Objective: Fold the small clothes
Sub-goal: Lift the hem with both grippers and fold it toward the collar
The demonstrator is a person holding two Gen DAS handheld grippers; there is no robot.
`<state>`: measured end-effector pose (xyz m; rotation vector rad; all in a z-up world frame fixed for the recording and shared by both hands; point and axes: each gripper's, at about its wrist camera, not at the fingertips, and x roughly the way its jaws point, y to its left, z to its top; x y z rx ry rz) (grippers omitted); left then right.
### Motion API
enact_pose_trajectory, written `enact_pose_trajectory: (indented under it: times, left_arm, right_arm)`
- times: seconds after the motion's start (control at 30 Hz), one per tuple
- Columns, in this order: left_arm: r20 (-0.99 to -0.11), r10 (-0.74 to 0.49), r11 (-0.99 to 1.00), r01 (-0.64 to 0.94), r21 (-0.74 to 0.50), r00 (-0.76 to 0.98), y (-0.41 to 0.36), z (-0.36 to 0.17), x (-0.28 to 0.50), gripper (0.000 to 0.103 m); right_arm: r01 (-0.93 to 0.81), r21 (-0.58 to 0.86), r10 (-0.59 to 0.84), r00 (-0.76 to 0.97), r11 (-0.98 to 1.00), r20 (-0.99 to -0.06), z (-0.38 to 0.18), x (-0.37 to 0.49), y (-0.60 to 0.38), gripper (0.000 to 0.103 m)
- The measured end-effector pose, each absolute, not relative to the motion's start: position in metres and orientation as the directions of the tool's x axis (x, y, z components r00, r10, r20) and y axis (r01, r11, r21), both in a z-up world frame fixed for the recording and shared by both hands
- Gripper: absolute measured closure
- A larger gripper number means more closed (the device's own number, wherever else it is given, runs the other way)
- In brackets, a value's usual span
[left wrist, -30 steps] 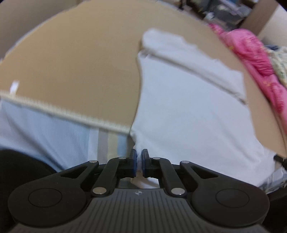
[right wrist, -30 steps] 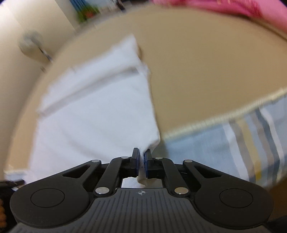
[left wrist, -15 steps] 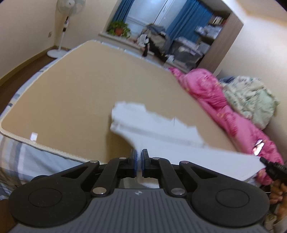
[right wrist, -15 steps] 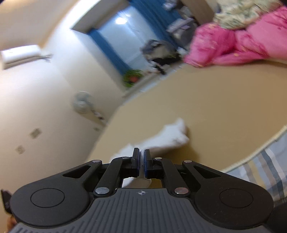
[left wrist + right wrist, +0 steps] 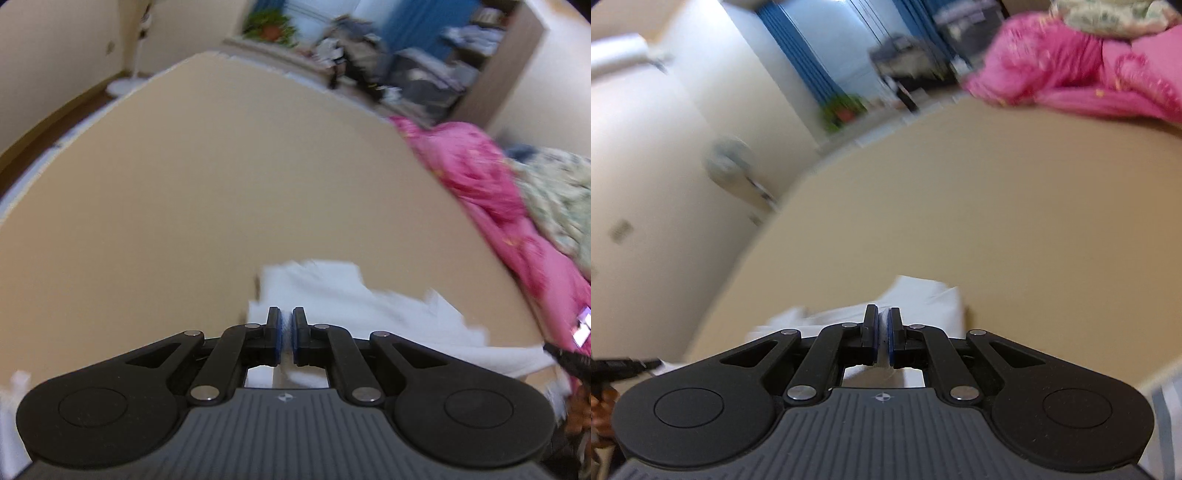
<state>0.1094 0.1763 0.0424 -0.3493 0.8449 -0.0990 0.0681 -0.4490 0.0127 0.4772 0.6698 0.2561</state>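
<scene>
Both grippers are pinching the small white cotton garment point(image 5: 354, 295): the left gripper point(image 5: 284, 338) and right gripper point(image 5: 883, 341) are clamping its near edge, holding it above the bare tan mattress point(image 5: 221, 177).

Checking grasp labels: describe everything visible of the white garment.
The white garment is plain, soft-looking cloth, blurred, with no print visible. It lies partly crumpled on the tan bed surface, spreading from the left gripper toward the right gripper. Each gripper is shut on an edge of it, white fabric showing between the blue pads. The far end looks folded over itself. Nothing else touches it; its near part is hidden by the grippers.
</scene>
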Motion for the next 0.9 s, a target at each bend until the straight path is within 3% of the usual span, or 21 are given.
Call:
enact_pose_trajectory:
  times: [0.07,0.13,0.2,0.23,0.3,0.37,0.4,0.47,0.63,0.87,0.9]
  left_arm:
    - [-0.728,-0.193,0.951,-0.057,-0.303,0.658,0.173,0.026,0.145,0.094]
    - [-0.714,-0.147,0.957,-0.083,-0.276,0.685,0.176,0.015,0.152,0.083]
    - [-0.732,-0.147,0.956,-0.095,-0.278,0.665,0.181,0.0,0.148,0.078]
    - [-0.754,-0.126,0.959,-0.115,-0.259,0.645,0.183,-0.005,0.149,0.078]
    - [-0.745,-0.126,0.96,-0.109,-0.259,0.655,0.187,-0.009,0.148,0.073]
    - [-0.77,-0.129,0.963,-0.105,-0.247,0.624,0.188,-0.017,0.159,0.072]
    - [-0.78,-0.131,0.964,-0.104,-0.243,0.612,0.188,-0.021,0.165,0.072]
    - [-0.794,-0.122,0.967,-0.108,-0.23,0.595,0.186,-0.029,0.177,0.072]
    - [-0.81,-0.127,0.972,-0.089,-0.215,0.573,0.169,-0.044,0.198,0.064]
    - [-0.804,-0.114,0.985,-0.039,-0.168,0.583,0.148,-0.059,0.215,0.064]
    - [-0.802,-0.115,0.986,-0.033,-0.165,0.587,0.146,-0.06,0.216,0.076]
  right_arm:
    - [0.01,0.435,0.284,0.743,0.9,-0.606,-0.008,0.109,-0.441,0.096]
    - [0.092,0.414,0.219,0.735,0.906,-0.642,-0.025,0.128,-0.443,0.094]
    - [0.125,0.454,0.226,0.733,0.882,-0.641,-0.046,0.127,-0.448,0.094]
    - [0.148,0.442,0.234,0.68,0.885,-0.695,-0.054,0.128,-0.447,0.094]
    - [0.084,0.413,0.241,0.7,0.907,-0.672,-0.049,0.123,-0.434,0.094]
    - [-0.007,0.365,0.266,0.699,0.931,-0.664,-0.047,0.125,-0.418,0.079]
    - [-0.016,0.341,0.261,0.678,0.94,-0.687,-0.051,0.132,-0.413,0.078]
    - [-0.017,0.285,0.228,0.646,0.958,-0.729,-0.06,0.141,-0.401,0.078]
    - [-0.008,0.295,0.231,0.644,0.955,-0.73,-0.067,0.162,-0.391,0.076]
    - [-0.034,0.255,0.208,0.687,0.966,-0.697,-0.071,0.183,-0.382,0.075]
    - [-0.036,0.26,0.211,0.693,0.965,-0.689,-0.073,0.187,-0.381,0.075]
